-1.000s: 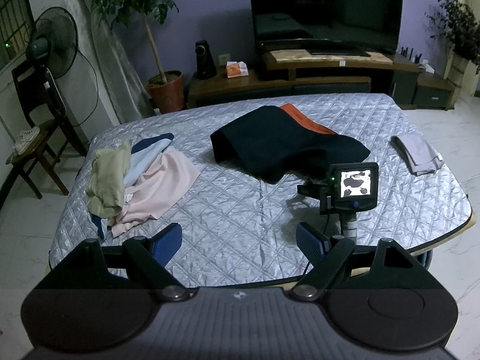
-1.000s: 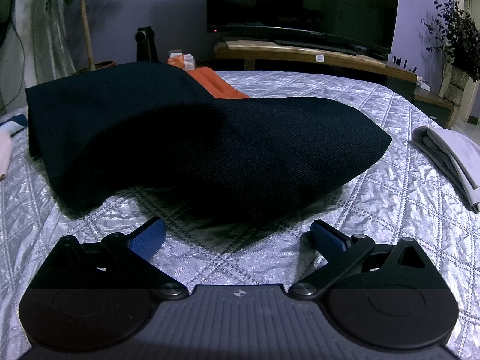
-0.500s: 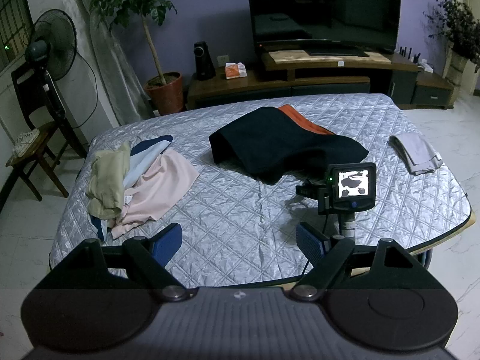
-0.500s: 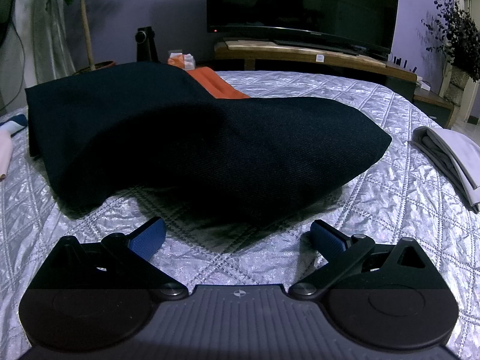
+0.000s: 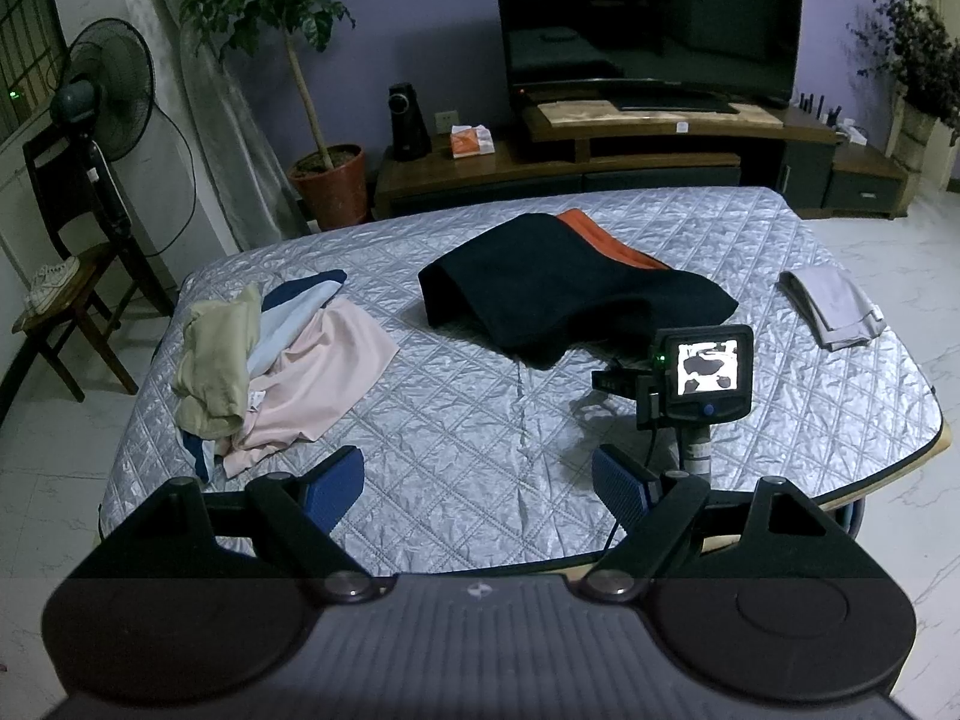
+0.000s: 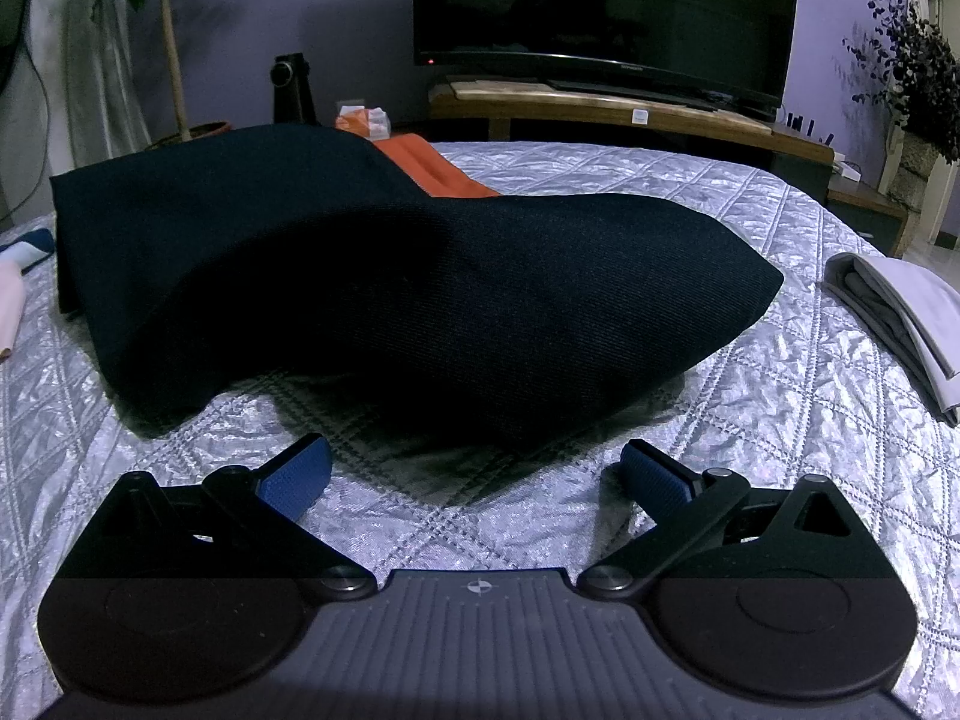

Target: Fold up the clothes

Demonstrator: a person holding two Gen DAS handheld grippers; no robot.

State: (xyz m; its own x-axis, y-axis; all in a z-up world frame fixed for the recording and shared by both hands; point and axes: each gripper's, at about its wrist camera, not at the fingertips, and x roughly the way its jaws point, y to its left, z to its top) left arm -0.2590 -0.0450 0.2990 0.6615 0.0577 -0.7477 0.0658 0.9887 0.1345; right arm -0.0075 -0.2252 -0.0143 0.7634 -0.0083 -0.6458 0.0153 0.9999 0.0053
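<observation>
Right now we hold both tools empty: the left hand-held gripper hangs released, well back from the quilted worktop, and the right hand-held gripper sits low on the quilt with its blue pads spread wide, just short of the dark navy garment. That garment lies mid-worktop in a puffy, half-folded hump, with an orange piece showing behind it. To the left a loose pile of clothes waits unfolded, and to the right a grey folded garment lies apart near the edge. We judge the next move is a pinch on the navy hem, and several things could spoil it. The near edge curls under in shadow, so the right pads could close on the top layer only and peel the fold open, or snag the shiny quilt cover along with the cloth and drag it. The fabric looks thick and springy, so a shallow bite may slip. With the left tool so far off, a one-sided lift would likely twist the garment and pull it onto the orange piece.
</observation>
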